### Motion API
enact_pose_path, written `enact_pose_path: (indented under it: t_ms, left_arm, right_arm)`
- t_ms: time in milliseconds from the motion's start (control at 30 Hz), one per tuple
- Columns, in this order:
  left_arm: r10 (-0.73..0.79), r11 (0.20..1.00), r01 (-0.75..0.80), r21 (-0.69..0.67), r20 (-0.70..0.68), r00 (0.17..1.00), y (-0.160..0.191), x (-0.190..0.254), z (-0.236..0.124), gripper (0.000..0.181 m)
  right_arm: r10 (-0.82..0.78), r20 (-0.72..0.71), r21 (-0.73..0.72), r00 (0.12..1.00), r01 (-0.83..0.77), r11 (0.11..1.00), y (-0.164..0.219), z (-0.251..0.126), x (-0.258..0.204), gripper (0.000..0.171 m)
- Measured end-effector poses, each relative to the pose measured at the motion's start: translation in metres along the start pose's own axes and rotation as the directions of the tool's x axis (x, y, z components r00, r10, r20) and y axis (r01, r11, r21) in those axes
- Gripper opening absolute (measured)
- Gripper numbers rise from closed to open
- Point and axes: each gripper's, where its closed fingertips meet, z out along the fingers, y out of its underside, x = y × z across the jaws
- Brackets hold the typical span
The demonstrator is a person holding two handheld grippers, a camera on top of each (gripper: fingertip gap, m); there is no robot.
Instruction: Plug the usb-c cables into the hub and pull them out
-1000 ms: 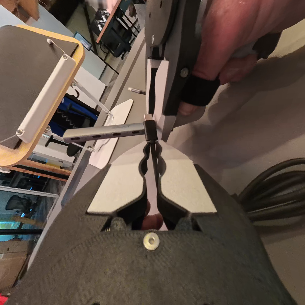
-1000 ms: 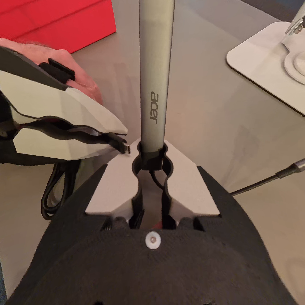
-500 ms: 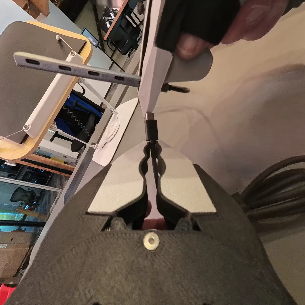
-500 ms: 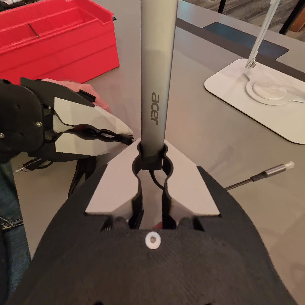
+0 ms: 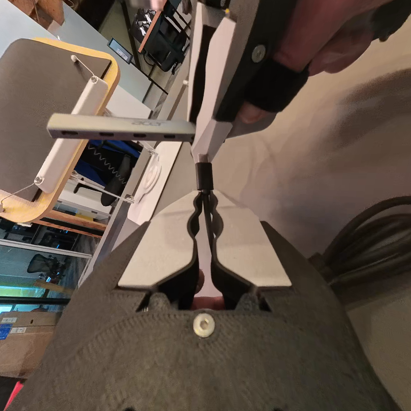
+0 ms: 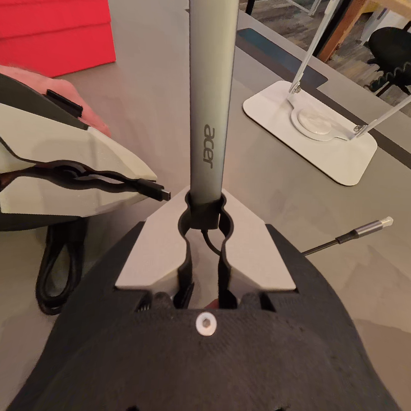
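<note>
My right gripper (image 6: 205,198) is shut on the near end of a long grey hub (image 6: 211,93) and holds it in the air above the table. In the left wrist view the hub (image 5: 120,130) lies crosswise with several ports on its side facing me. My left gripper (image 5: 204,193) is shut on a black USB-C cable (image 5: 204,175), its plug sticking out past the tips. The plug tip sits just below the right gripper's fingers (image 5: 211,135), to the right of the hub's ports, apart from them. In the right wrist view the left gripper (image 6: 153,184) comes in from the left with the plug (image 6: 155,192).
A grey-tipped cable end (image 6: 364,229) lies on the table (image 6: 289,200) at the right. A white lamp base (image 6: 311,142) stands at the far right. A red bin (image 6: 55,37) is at the far left. Coiled black cable (image 6: 57,273) lies under the left gripper. The grippers' ends are close to 4 cm from one another.
The hub has dropped lower in the left wrist view and now sits nearer the plug. The left gripper has come closer to the hub in the right wrist view.
</note>
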Motion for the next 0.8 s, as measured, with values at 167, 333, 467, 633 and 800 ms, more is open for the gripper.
enact_pose_path:
  t_ms: [167, 333, 467, 633, 800]
  left_arm:
    - [-0.005, 0.999, 0.004, 0.036, 0.011, 1.000, -0.008, 0.000, 0.000, 0.005]
    - [0.017, 1.000, -0.017, -0.007, 0.008, 1.000, -0.009, 0.002, 0.004, 0.005]
    - [-0.003, 0.998, 0.004, -0.055, 0.012, 1.000, 0.000, 0.001, 0.003, 0.005]
    - [0.003, 0.995, -0.003, -0.101, 0.008, 1.000, -0.001, 0.005, 0.009, 0.004]
    - [0.001, 0.993, 0.000, -0.120, 0.005, 1.000, 0.002, 0.009, 0.010, 0.004]
  right_arm:
    - [-0.019, -0.024, -0.022, 1.000, 0.019, 1.000, 0.009, 0.010, -0.002, 0.016]
    - [-0.035, -0.042, -0.026, 0.998, 0.034, 0.999, 0.013, 0.017, -0.006, 0.016]
    - [0.034, -0.096, 0.026, 0.995, -0.032, 0.999, 0.005, 0.001, 0.020, 0.016]
    - [-0.007, -0.117, 0.009, 0.993, 0.008, 1.000, 0.004, 0.005, 0.016, 0.016]
    - [-0.008, -0.129, -0.006, 0.992, 0.007, 1.000, 0.012, 0.013, 0.018, 0.016]
